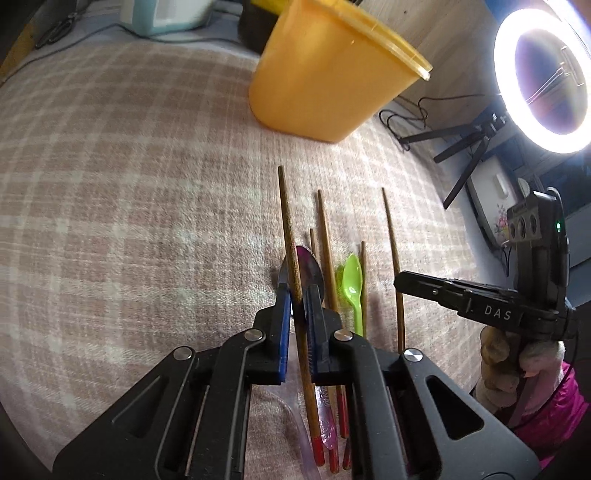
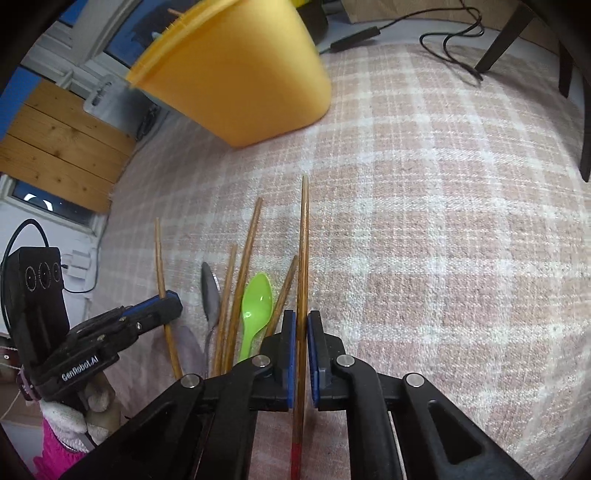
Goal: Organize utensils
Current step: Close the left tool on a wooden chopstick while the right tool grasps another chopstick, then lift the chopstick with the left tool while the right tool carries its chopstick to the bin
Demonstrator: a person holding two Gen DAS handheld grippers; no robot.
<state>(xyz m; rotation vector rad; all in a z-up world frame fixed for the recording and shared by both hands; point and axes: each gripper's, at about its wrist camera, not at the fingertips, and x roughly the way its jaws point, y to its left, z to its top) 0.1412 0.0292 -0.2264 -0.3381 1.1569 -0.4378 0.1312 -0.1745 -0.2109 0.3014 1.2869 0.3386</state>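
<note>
Several wooden chopsticks with red ends, a green plastic spoon [image 1: 352, 282] and a metal spoon [image 1: 312, 271] lie side by side on the plaid cloth. My left gripper [image 1: 297, 295] is shut on one chopstick [image 1: 286, 221]; this gripper also shows in the right wrist view [image 2: 168, 301]. My right gripper [image 2: 302, 325] is shut on another chopstick [image 2: 304, 236], to the right of the green spoon [image 2: 256, 306]; in the left wrist view it is the black arm [image 1: 404, 280]. An orange container [image 1: 328, 70] stands beyond the utensils, also seen from the right wrist [image 2: 240, 74].
A lit ring light [image 1: 543, 77] on a tripod stands at the right edge of the cloth. Black cables [image 2: 450, 44] and a dark chair leg [image 2: 498, 40] lie at the far side. A pale blue appliance [image 1: 166, 14] sits behind the container.
</note>
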